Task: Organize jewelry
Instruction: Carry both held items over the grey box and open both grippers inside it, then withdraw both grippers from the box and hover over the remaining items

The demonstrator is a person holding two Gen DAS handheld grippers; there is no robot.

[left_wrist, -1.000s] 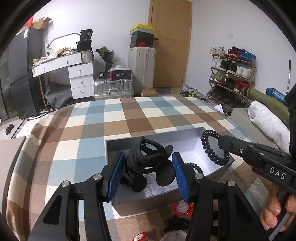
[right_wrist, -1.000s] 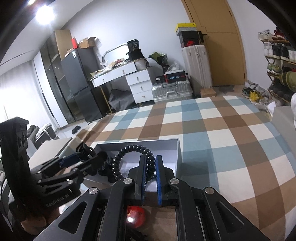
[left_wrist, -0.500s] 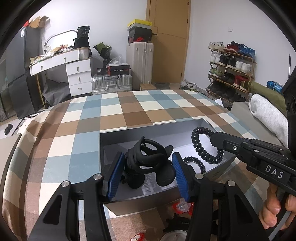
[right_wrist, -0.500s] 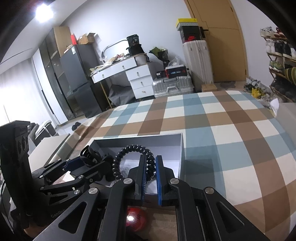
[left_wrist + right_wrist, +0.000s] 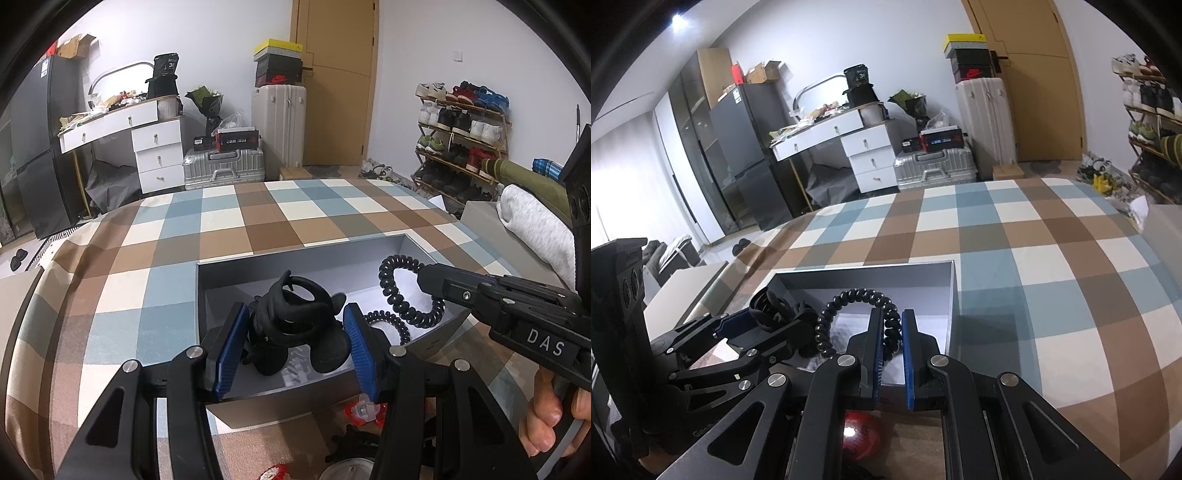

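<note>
An open grey box [image 5: 258, 266] [image 5: 955, 295] lies on the checked bedspread. My left gripper [image 5: 295, 325] is shut on a black hair claw clip [image 5: 295, 314] and holds it over the box's left part; the clip also shows in the right wrist view [image 5: 772, 308]. My right gripper [image 5: 890, 325] is shut on a black coiled hair tie [image 5: 857, 299] over the box's right part, seen from the side in the left wrist view [image 5: 400, 291]. A second black coil [image 5: 388, 319] lies inside the box.
Below the box's near wall lie a red object [image 5: 857, 430], a red-and-white piece [image 5: 364, 411] and a round white lid [image 5: 347, 469]. The checked bedspread [image 5: 1034, 240] stretches beyond the box. A grey pillow [image 5: 532, 225] lies at the right.
Both grippers have come down and forward toward the box, each still holding its item. The box now appears larger and nearer in both views.
</note>
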